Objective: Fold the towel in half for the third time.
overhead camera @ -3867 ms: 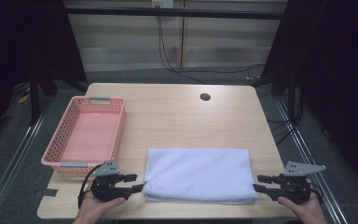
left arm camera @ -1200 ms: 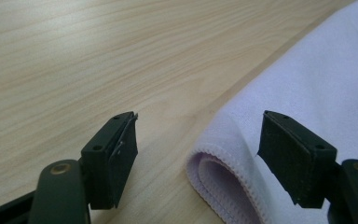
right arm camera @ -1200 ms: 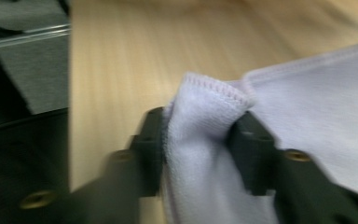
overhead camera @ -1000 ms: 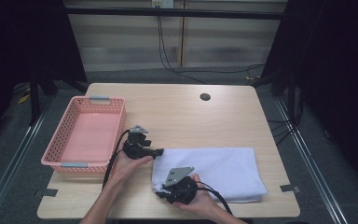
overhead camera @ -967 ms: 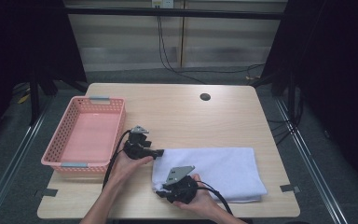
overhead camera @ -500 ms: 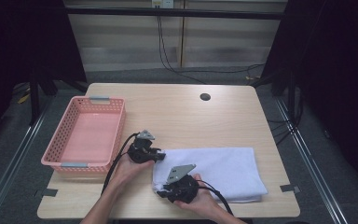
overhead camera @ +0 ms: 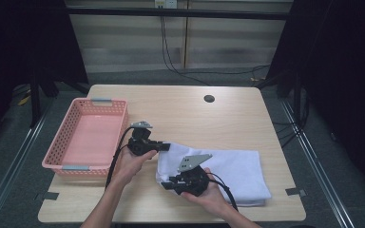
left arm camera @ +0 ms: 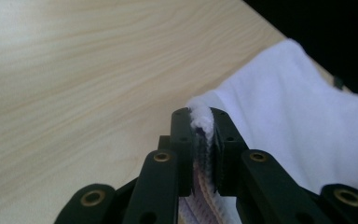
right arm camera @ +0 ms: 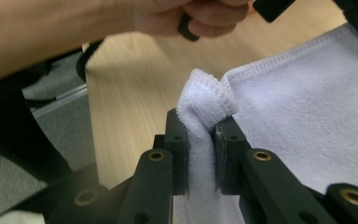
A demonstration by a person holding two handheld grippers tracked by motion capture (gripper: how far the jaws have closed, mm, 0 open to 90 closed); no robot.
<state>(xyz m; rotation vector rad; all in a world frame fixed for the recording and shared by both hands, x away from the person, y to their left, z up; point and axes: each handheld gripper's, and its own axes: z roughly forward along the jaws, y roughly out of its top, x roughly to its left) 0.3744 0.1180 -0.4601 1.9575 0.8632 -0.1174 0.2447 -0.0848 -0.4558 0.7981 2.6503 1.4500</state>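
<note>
A white folded towel (overhead camera: 237, 168) lies on the wooden table (overhead camera: 195, 118), its left end raised off the top. My left gripper (overhead camera: 165, 146) holds the towel's far left corner. In the left gripper view the jaws (left arm camera: 199, 128) have just been closing and now pinch a fold of the towel (left arm camera: 307, 121). My right gripper (overhead camera: 165, 185) grips the near left corner. In the right gripper view it (right arm camera: 200, 128) is shut on a bunched hem of the towel (right arm camera: 317, 107), with the other hand above it.
A pink plastic basket (overhead camera: 66, 142) stands empty at the table's left side, close to my left hand. A dark round hole (overhead camera: 209, 99) sits in the far part of the table. Cables trail from both grippers toward the near edge.
The left gripper's jaws have closed on the towel's far left corner. Both hands have risen a little, and the towel's left end now lifts off the table.
</note>
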